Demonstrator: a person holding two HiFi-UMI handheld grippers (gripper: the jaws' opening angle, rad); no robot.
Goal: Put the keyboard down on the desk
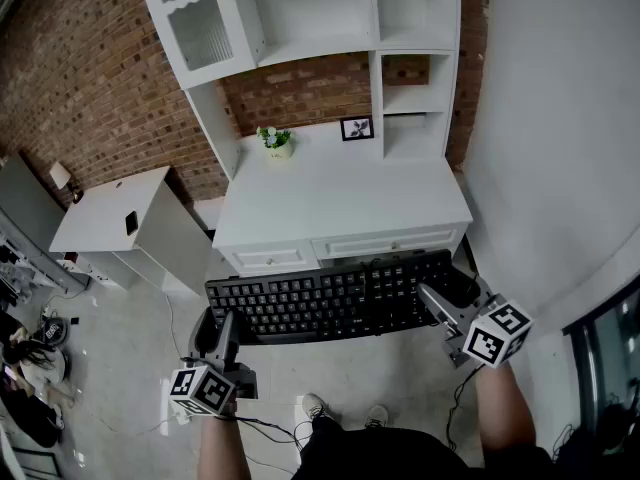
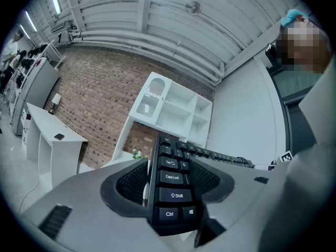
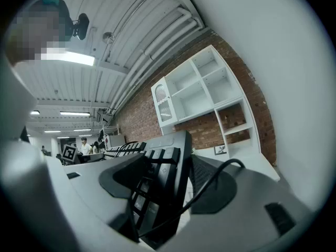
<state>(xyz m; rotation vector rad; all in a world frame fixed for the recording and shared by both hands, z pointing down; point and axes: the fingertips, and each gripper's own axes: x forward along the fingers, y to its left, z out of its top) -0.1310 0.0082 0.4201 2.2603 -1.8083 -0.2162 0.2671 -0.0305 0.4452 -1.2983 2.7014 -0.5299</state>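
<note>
Keyboard (image 1: 335, 303) is up in the air, out in front of the white desk (image 1: 340, 193) and over the floor. From the head view its back edge lines up with the drawer fronts, so it's not on the top.

The left gripper (image 1: 214, 330) has its jaws spread wide and clamped on the left end, right by the Ctrl and Shift keys. The right gripper (image 1: 450, 298) is just as wide on the right end, with the cable (image 3: 210, 185) looping across its jaws.

Room-wise, a plant (image 1: 277, 141) and a small picture frame (image 1: 357, 128) sit at the back, and a wide stretch of white top shows in front of them. Shelves (image 1: 415, 88) close off the right rear corner, and a wall (image 1: 550, 118) runs close along the desk's right edge. A side table (image 1: 105, 208) stands off to the left.
</note>
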